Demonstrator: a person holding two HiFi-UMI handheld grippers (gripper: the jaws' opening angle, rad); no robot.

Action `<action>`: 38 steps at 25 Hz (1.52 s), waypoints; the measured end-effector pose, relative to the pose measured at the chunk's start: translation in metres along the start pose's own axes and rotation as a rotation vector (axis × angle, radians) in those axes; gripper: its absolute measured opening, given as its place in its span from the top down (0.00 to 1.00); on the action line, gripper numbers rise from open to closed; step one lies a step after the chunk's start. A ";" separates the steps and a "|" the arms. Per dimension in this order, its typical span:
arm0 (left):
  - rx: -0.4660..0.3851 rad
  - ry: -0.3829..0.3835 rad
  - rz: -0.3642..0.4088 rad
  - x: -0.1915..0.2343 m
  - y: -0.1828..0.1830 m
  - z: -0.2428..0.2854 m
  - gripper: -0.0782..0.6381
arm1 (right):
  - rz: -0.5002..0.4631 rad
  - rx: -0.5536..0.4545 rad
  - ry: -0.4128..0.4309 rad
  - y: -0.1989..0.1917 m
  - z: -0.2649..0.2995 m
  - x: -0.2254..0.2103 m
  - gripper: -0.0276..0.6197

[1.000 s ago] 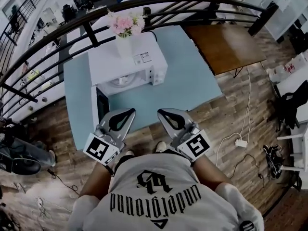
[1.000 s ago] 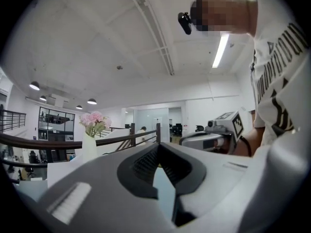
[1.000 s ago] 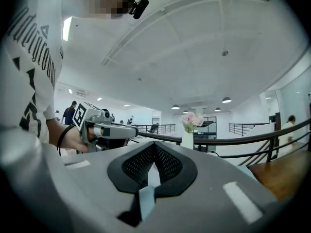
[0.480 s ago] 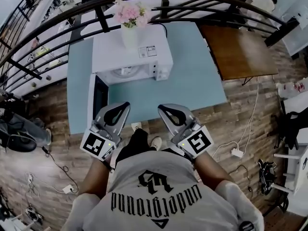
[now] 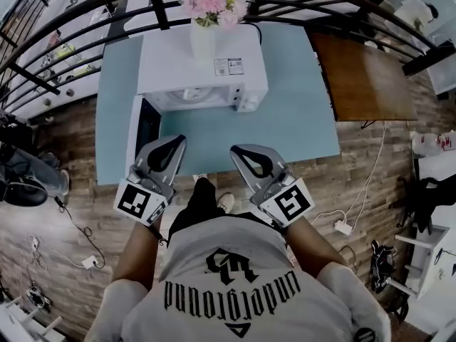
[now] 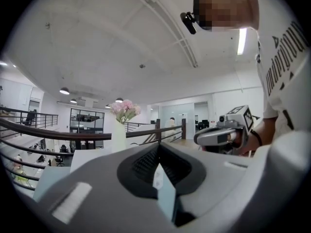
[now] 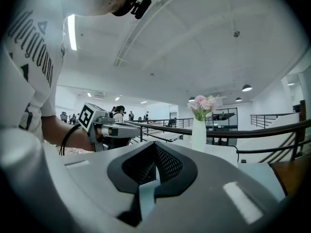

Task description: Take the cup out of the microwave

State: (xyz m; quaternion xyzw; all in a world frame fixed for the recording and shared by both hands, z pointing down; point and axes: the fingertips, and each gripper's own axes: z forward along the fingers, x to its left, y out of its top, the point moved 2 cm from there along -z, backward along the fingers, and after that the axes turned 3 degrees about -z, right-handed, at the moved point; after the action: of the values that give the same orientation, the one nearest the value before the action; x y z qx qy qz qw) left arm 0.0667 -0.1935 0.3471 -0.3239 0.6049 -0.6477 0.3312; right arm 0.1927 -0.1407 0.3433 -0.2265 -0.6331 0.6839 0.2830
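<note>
On the table (image 5: 299,112), microwave (image 5: 171,66) facing person (image 5: 228,291), left gripper (image 5: 174,140) and right gripper (image 5: 237,150) closed, empty

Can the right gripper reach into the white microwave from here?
Probably yes: the white microwave has its door open at the left, and only bare light-blue table lies between it and the right gripper, which is shut.

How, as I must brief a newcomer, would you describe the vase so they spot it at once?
Start at the light blue table on the wooden floor; a white microwave sits toward its far edge. On top of the microwave stands a slim white vase of pink flowers, the only flowers on the table.
</note>
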 end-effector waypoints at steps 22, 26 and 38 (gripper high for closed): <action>0.106 0.122 -0.101 0.088 -0.101 0.049 0.82 | 0.106 0.108 0.122 -0.117 0.136 -0.040 0.85; 0.105 0.141 -0.112 0.102 -0.121 0.058 0.82 | 0.129 0.118 0.126 -0.150 0.160 -0.050 0.83; 0.105 0.210 -0.142 0.137 -0.174 0.064 0.82 | 0.135 0.128 0.117 -0.224 0.232 -0.063 0.76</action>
State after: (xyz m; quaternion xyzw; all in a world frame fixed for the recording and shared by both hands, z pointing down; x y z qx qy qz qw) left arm 0.0345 -0.3338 0.5276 -0.2787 0.5771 -0.7305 0.2358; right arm 0.1068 -0.3459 0.5849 -0.2895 -0.5537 0.7262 0.2868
